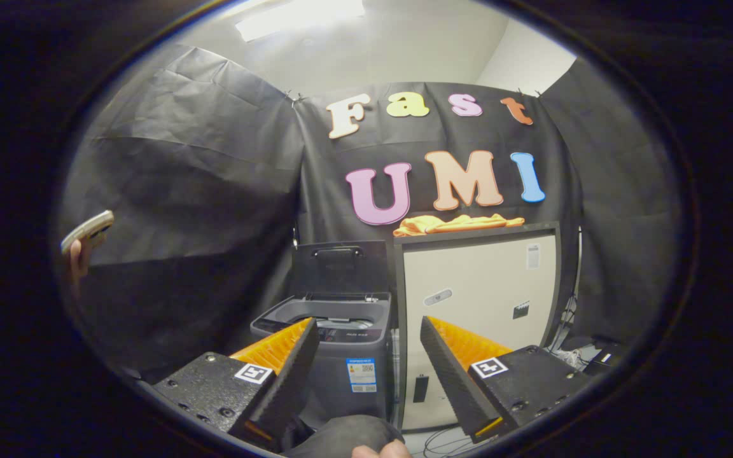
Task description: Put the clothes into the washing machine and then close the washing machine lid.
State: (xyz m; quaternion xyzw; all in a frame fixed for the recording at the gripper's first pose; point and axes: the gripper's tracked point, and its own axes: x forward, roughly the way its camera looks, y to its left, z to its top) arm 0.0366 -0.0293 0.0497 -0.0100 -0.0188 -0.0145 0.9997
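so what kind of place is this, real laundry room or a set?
Looks like a staged recording booth, not a real laundry room: black cloth walls, a small top-loading washing machine with its lid up, and orange clothes on a cabinet beside it. The gripper fingers are open, empty, short of the machine.

The gripper view rides on the gripper (366, 356), low and level, looking forward along its two spread, empty fingers. It faces the washing machine (335, 343) with its raised lid (340, 267) and the cabinet (478, 318) beside it, both a short way beyond the fingertips.
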